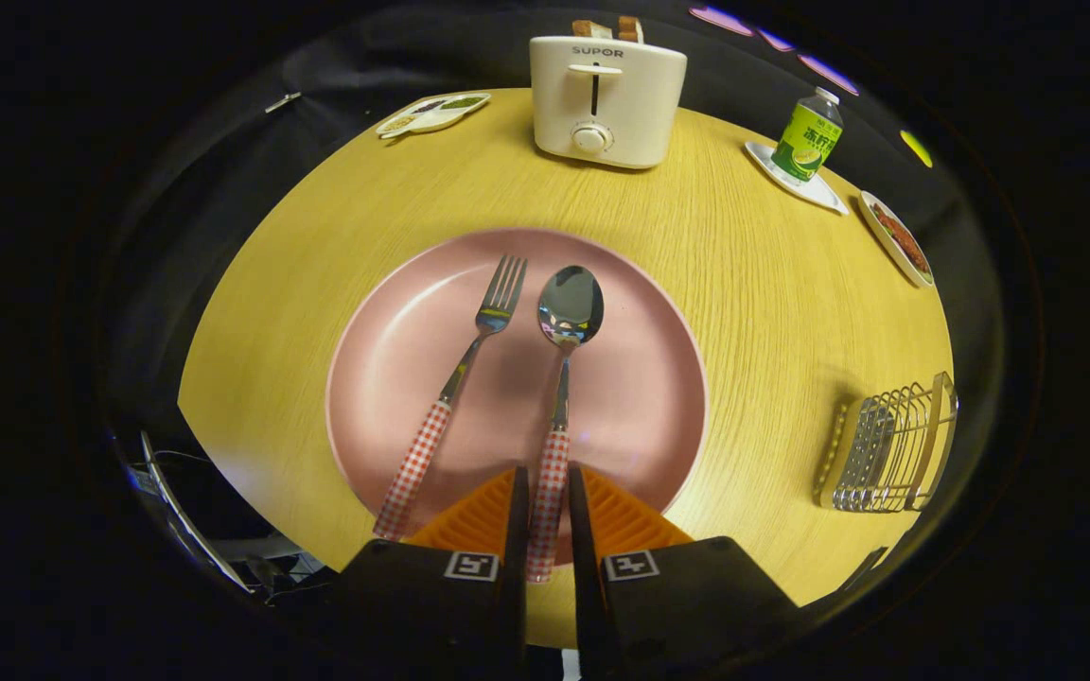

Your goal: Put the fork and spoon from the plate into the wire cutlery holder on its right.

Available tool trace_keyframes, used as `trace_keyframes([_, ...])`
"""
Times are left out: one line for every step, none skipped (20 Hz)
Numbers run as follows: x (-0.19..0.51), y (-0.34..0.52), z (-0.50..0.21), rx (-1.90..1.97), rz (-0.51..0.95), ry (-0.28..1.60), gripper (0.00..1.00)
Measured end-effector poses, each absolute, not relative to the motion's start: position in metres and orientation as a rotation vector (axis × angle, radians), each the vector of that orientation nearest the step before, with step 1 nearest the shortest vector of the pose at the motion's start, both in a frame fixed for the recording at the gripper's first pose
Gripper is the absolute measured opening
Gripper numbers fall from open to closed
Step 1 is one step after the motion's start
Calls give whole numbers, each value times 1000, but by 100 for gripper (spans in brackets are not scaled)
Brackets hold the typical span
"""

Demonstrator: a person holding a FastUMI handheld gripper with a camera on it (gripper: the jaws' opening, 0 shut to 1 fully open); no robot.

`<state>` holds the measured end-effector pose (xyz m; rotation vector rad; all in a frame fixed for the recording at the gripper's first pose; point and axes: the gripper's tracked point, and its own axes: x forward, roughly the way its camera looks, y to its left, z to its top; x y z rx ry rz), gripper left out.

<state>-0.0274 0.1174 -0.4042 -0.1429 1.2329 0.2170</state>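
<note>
Far left on the bench (pixel 772 312), a small divided tray (pixel 431 113) is sitting at the back edge, well away from the work.

The fork (pixel 455 378) is lying on the pink plate (pixel 659 397), left of the spoon, tines pointing away, checked handle angling toward the near rim & just left of the fingers. Nothing is touching it; prob. it is waiting its turn.

The spoon (pixel 559 378) is lying next to it, bowl up & away, handle running straight back toward the camera. The hand-held gripper (pixel 545 530) is straddling that checked handle w/ one finger on each side, jaws narrowed down close around it. Whether both are pressing yet, can't tell; a sliver of gap seems to be showing on each side. Judging by that, the grab is aimed at the handle end so the bowl stays clear for dropping in.

Behind the plate, a toaster (pixel 606 99) w/ bread in its slots is standing at the back.

Going right: a green bottle (pixel 808 137) is standing on a small dish, and a dish of food (pixel 897 238) is sitting beside it.

Far right, the wire cutlery holder (pixel 890 445) is sitting near the bench edge, well apart from plate & gripper, looking empty. Neither utensil is in it, so the task is barely starting.
</note>
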Motion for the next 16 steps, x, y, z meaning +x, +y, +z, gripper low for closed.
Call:
trace_keyframes([-29, 117, -404, -127, 207, 1247, 21])
trace_keyframes([-29, 118, -403, -95, 212, 1260, 19])
trace_keyframes([-29, 121, -401, -58, 218, 1265, 16])
trace_keyframes([-29, 124, -397, -16, 231, 1259, 16])
trace_keyframes([-27, 129, -394, 31, 248, 1250, 14])
trace_keyframes([-27, 129, -390, 60, 253, 1246, 14])
trace_keyframes([-28, 127, -387, 70, 261, 1244, 12])
trace_keyframes([-27, 125, -384, 73, 268, 1233, 12])
trace_keyframes([-28, 123, -380, 74, 283, 1231, 10])
trace_keyframes([-30, 121, -375, 78, 298, 1230, 10])
trace_keyframes([-33, 116, -369, 78, 309, 1229, 10])
trace_keyframes([-37, 112, -361, 80, 325, 1229, 10])
trace_keyframes([-41, 106, -353, 81, 336, 1228, 10])
trace_keyframes([-43, 98, -343, 79, 347, 1222, 10])
trace_keyframes([-44, 89, -333, 76, 353, 1211, 10])
trace_keyframes([-44, 78, -323, 74, 353, 1199, 10])
